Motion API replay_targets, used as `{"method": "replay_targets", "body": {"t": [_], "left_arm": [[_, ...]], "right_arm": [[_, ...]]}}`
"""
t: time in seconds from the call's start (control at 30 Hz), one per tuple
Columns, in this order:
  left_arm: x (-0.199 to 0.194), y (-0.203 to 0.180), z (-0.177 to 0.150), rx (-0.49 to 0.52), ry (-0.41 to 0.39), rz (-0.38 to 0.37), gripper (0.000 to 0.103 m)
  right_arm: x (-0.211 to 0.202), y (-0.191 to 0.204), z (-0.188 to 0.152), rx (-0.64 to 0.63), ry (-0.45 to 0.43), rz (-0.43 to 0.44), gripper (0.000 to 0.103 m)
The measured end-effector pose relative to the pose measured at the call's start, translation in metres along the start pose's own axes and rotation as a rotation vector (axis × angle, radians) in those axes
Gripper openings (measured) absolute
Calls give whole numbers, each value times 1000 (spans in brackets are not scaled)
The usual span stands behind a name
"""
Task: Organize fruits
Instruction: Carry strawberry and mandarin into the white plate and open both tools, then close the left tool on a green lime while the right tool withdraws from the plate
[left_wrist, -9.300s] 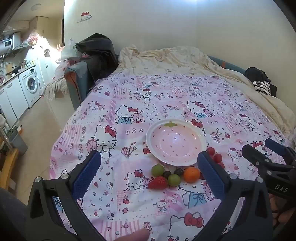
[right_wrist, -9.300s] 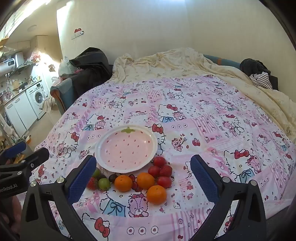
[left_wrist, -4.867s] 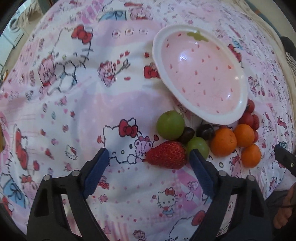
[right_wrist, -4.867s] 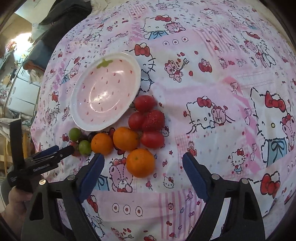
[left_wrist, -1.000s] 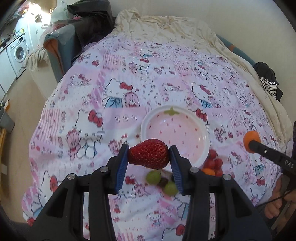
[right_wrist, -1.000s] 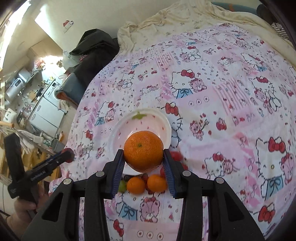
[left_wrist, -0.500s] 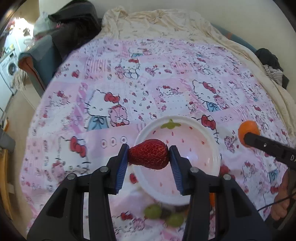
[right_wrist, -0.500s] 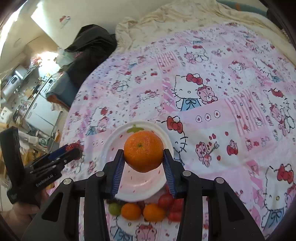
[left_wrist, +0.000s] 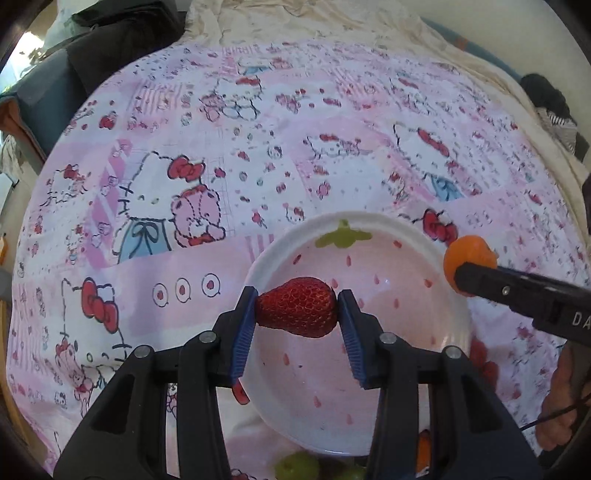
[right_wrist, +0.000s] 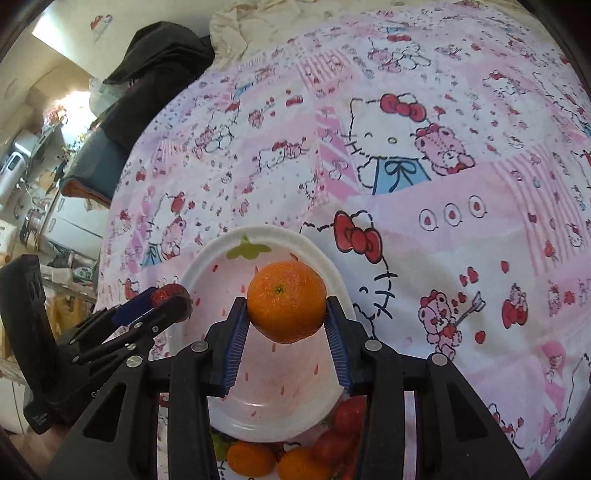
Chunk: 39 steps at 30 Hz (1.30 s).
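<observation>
The left gripper (left_wrist: 297, 306) grips one strawberry (left_wrist: 297, 307) and the right gripper (right_wrist: 286, 314) grips one orange (right_wrist: 286, 301), both above the one empty plate (right_wrist: 207, 258); two more oranges (right_wrist: 251, 458) lie below its rim.

Round white-rimmed pink plate with strawberry print (left_wrist: 448, 291): glazed, glossy, with a small highlight. Red strawberry (left_wrist: 297, 307): seeded, pitted skin with slight sheen. Round orange mandarin (right_wrist: 286, 301): finely dimpled, semi-matt peel. Pink cartoon-print bed cover (left_wrist: 258, 155): soft matt cloth, lightly creased. Left gripper (left_wrist: 297, 308) and right gripper (right_wrist: 286, 325): matt black plastic frames, ribbed blue pads (left_wrist: 243, 332), small bright metal screw heads.
</observation>
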<state>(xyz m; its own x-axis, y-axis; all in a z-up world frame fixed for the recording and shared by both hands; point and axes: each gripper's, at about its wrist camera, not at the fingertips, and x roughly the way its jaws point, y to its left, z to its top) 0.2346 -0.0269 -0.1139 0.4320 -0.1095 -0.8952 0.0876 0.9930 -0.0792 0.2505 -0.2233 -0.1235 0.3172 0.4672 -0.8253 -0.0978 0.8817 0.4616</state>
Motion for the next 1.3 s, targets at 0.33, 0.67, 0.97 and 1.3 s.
{"method": "replay_targets", "body": {"t": [0.33, 0.67, 0.97, 1.3], "left_arm": [[13, 4, 0, -36, 11, -15, 40], [7, -2, 0, 11, -20, 3, 42], [3, 2, 1, -21, -31, 26, 92], [-18, 10, 5, -67, -115, 18, 92]], "right_arm": [[21, -3, -2, -8, 57, -38, 44], [24, -8, -3, 9, 60, -48, 45], [16, -10, 0, 33, 31, -33, 70], [-19, 8, 9, -45, -118, -38, 88]]}}
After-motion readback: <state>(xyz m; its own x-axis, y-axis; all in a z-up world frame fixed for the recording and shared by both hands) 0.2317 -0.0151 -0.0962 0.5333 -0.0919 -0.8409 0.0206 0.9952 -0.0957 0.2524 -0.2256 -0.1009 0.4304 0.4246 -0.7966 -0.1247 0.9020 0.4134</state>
